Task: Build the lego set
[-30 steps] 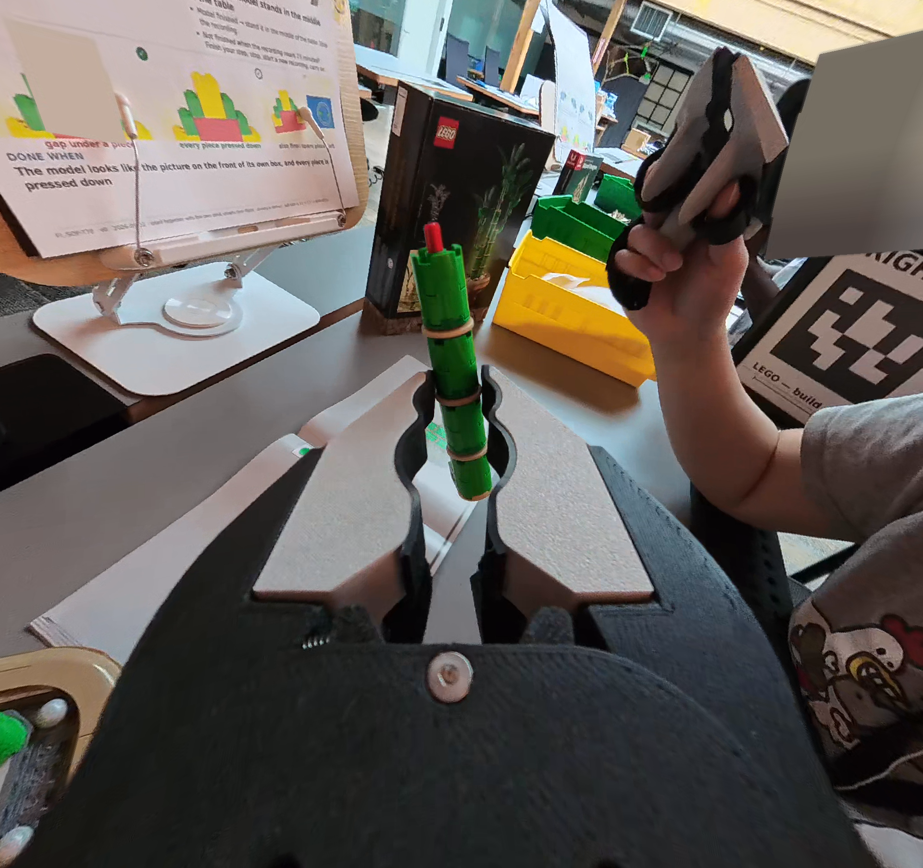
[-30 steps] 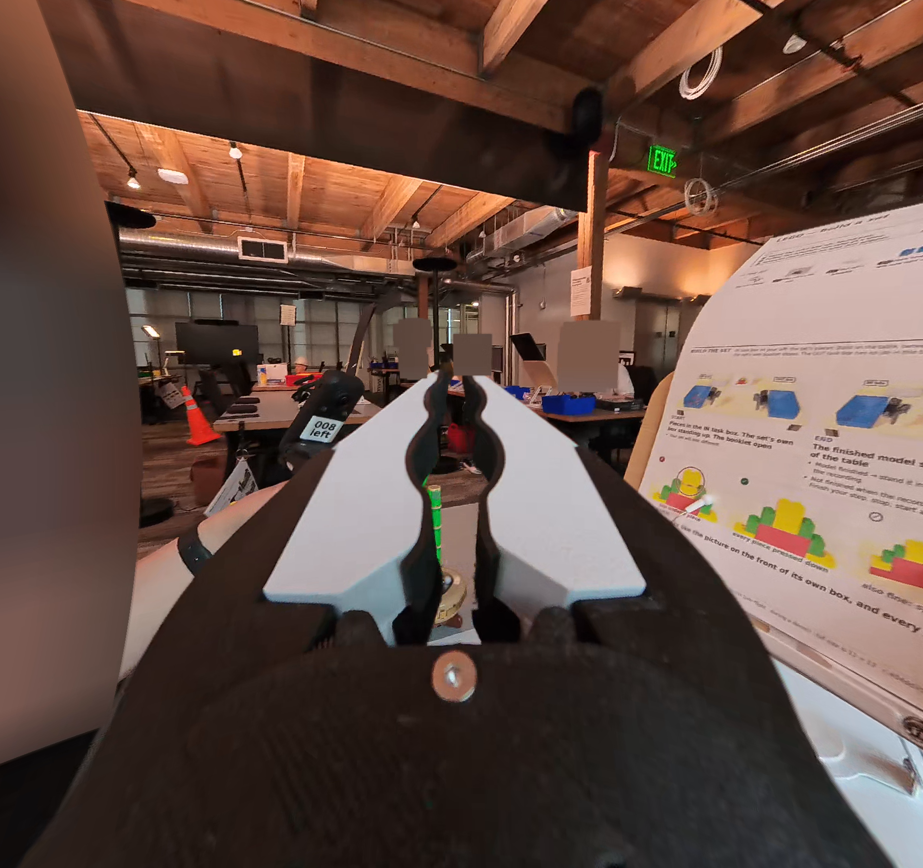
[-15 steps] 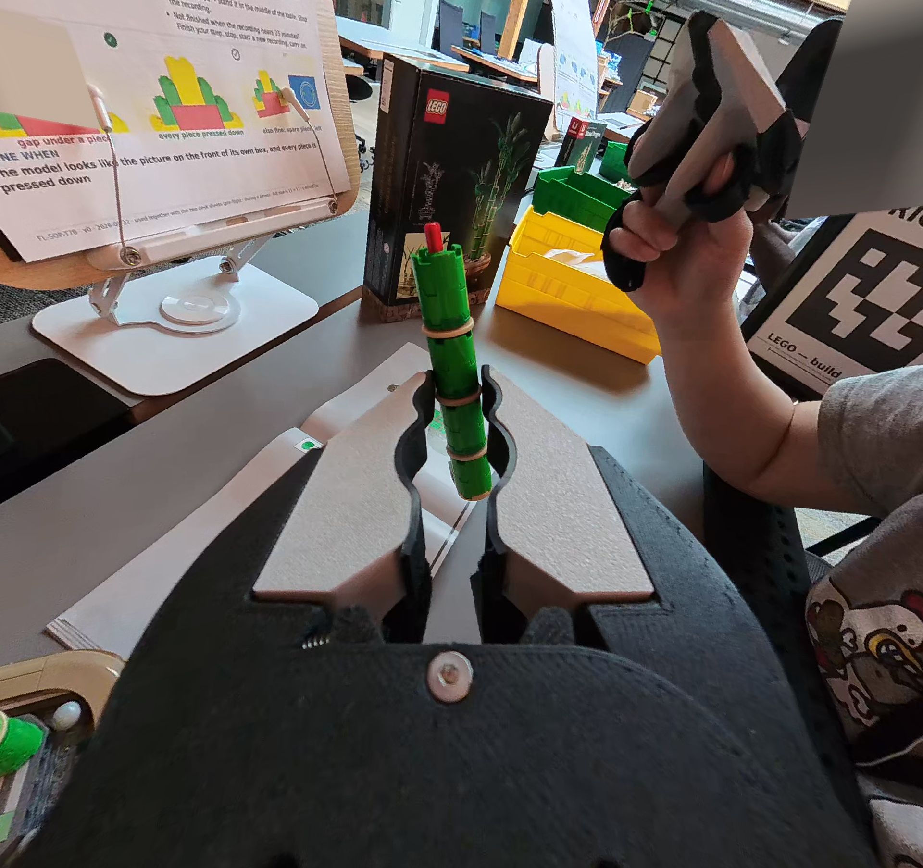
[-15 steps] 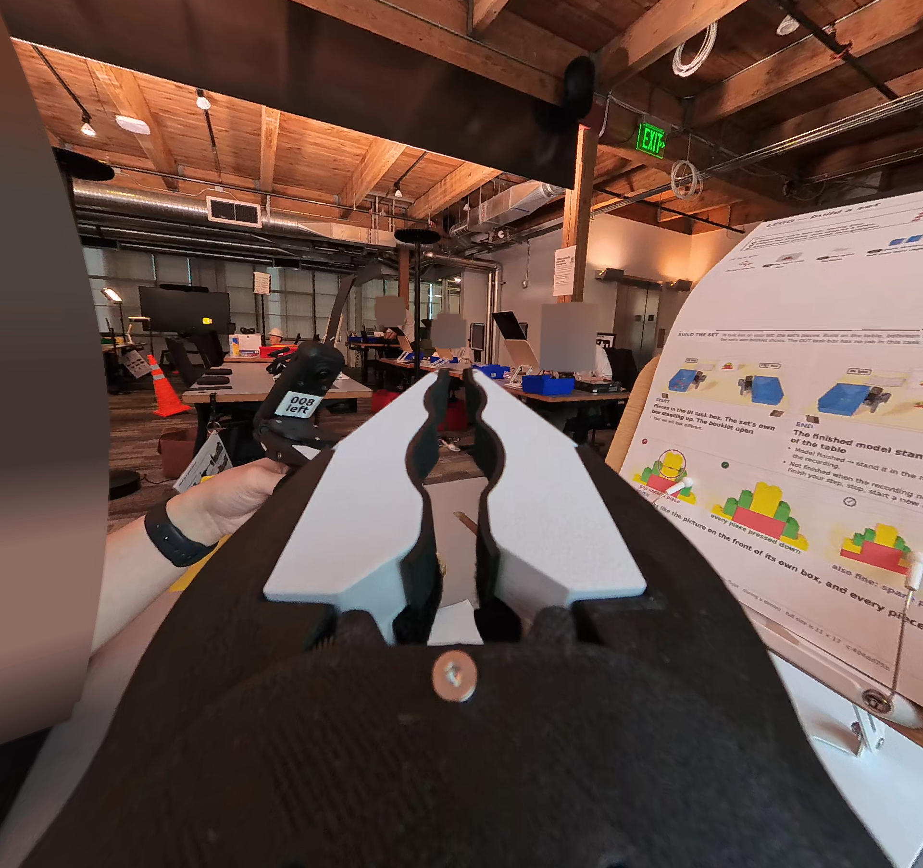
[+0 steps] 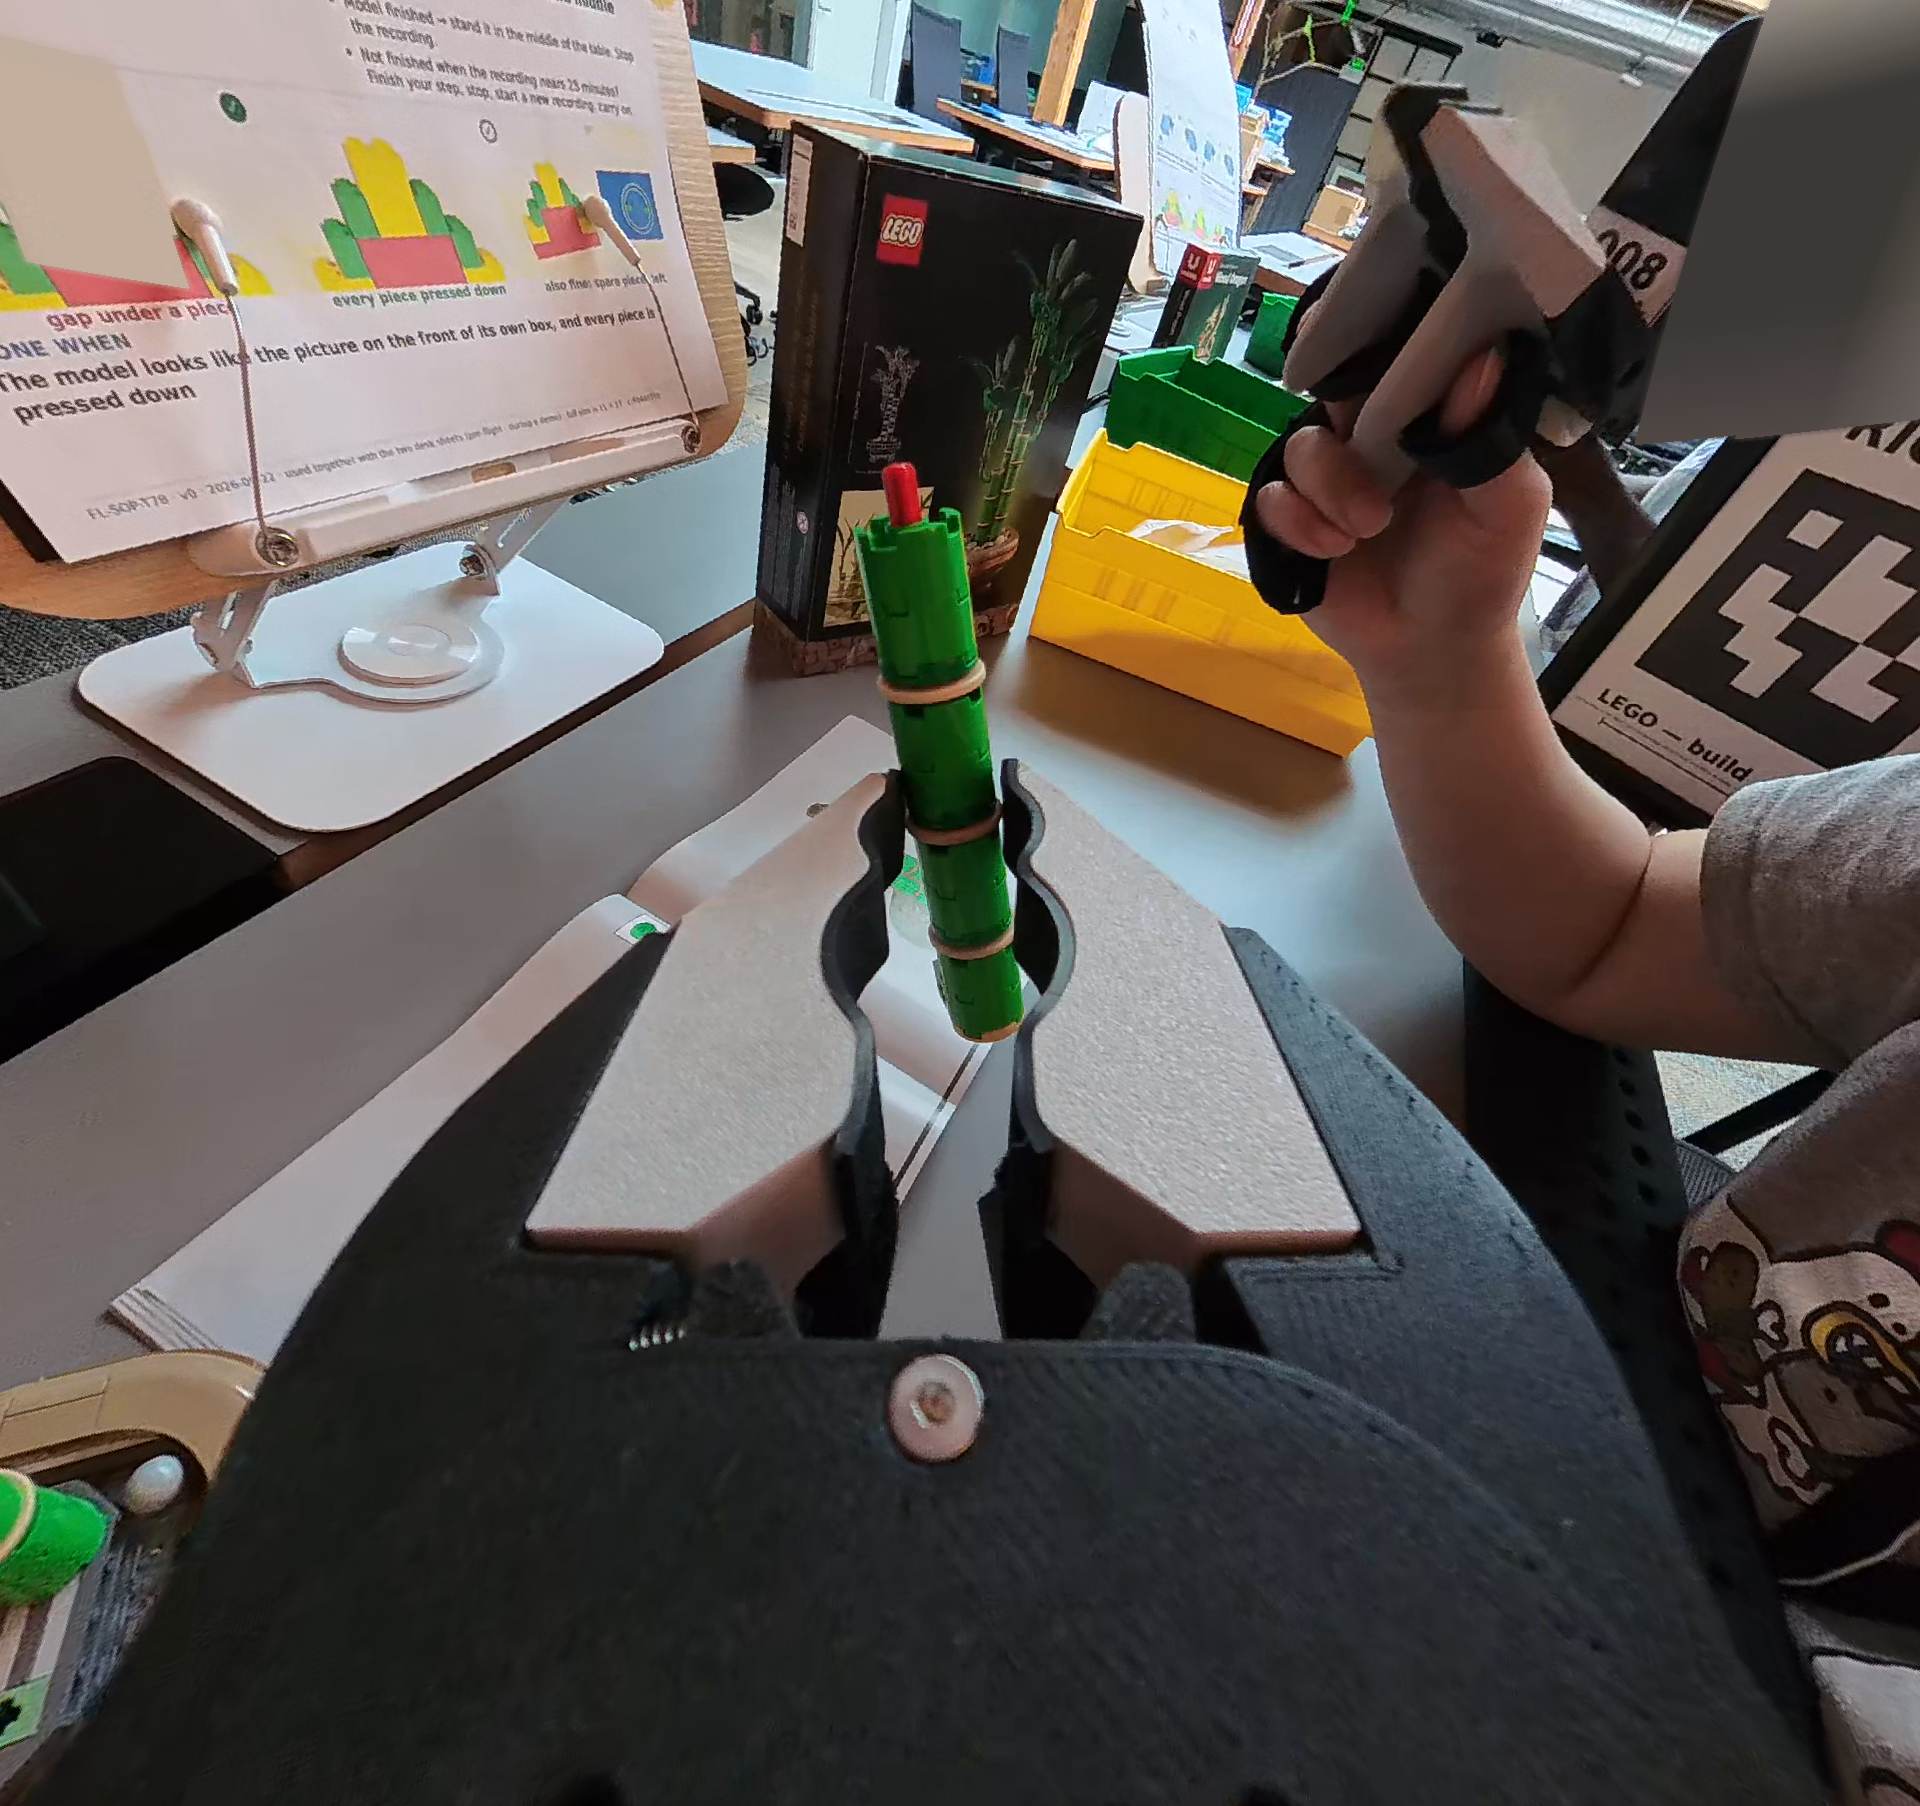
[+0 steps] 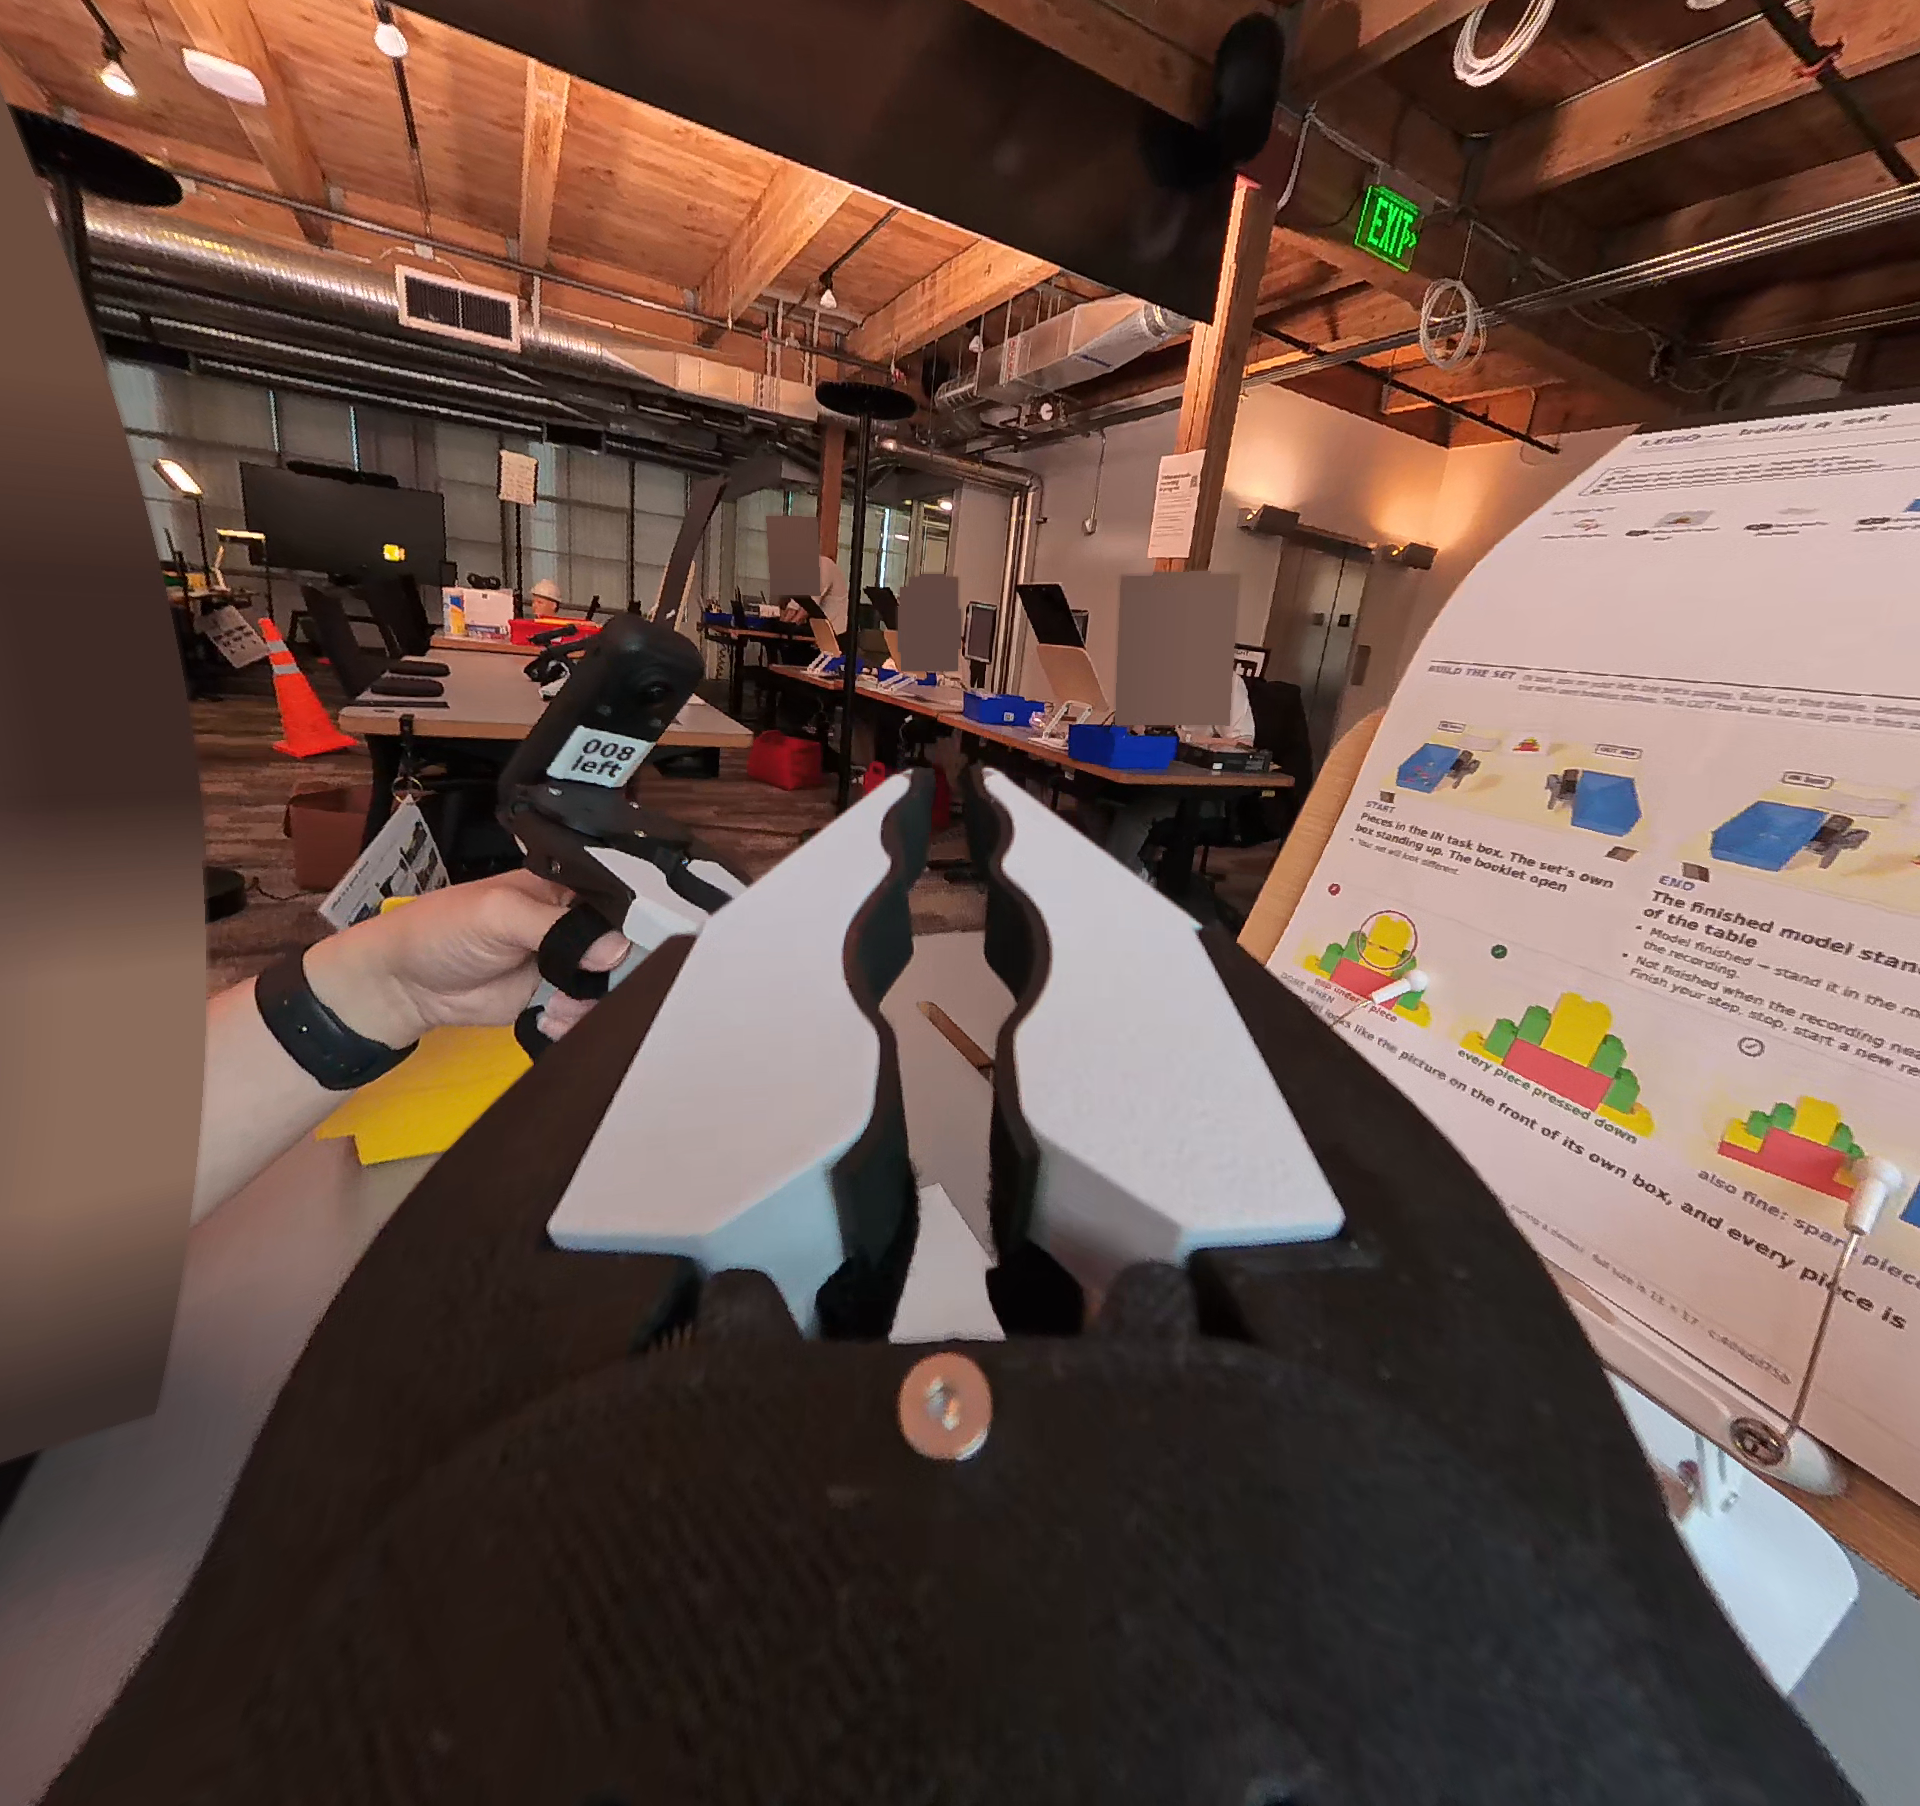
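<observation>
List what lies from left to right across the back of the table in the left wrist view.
Document stand → black set box → yellow bin → right gripper, held up in a hand.

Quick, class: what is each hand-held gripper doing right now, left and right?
Left hand-held gripper: closed on the green bamboo stalk, held upright above the table.
Right hand-held gripper: nearly closed, holding nothing, raised in the air.

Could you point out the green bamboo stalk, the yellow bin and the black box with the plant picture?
green bamboo stalk [image 5: 940, 717], left wrist view, on its upper green segments.
yellow bin [image 5: 1164, 613], left wrist view, on its front wall.
black box [image 5: 935, 385], left wrist view, on its front face.
</observation>
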Tool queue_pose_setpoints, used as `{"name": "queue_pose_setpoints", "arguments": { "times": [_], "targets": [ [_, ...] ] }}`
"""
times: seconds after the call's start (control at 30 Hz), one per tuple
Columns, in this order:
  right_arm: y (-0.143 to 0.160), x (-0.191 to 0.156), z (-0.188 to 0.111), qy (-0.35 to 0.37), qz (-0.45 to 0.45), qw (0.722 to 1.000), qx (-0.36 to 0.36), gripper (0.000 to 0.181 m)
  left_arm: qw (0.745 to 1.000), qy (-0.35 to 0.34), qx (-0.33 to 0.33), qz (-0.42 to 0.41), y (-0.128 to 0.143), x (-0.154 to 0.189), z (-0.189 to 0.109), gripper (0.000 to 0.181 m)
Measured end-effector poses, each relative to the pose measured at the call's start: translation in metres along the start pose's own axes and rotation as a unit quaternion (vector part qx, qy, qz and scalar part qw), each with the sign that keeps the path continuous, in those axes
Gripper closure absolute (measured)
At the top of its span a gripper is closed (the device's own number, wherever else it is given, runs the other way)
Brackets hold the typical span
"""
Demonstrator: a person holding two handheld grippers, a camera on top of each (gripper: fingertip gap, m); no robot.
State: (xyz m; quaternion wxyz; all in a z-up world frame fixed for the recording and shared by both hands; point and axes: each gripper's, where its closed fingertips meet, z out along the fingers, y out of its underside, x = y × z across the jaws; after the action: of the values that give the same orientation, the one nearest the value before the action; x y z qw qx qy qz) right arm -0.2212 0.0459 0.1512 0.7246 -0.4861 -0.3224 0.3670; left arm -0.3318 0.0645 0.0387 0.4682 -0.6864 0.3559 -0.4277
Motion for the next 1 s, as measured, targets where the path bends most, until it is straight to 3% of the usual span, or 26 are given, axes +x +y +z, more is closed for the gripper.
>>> {"name": "queue_pose_setpoints", "arguments": {
  "times": [0.5,1.0],
  "targets": [
    [0.023,-0.012,0.011,-0.028,-0.020,0.997,-0.070,0.175,1.000,0.005,-0.012,-0.011,0.009,-0.003,0.009,0.165],
    [0.052,-0.012,0.017,-0.012,-0.081,0.986,-0.147,0.173,1.000,0.007,-0.018,-0.006,0.010,0.000,0.011,0.165]
  ]
}}
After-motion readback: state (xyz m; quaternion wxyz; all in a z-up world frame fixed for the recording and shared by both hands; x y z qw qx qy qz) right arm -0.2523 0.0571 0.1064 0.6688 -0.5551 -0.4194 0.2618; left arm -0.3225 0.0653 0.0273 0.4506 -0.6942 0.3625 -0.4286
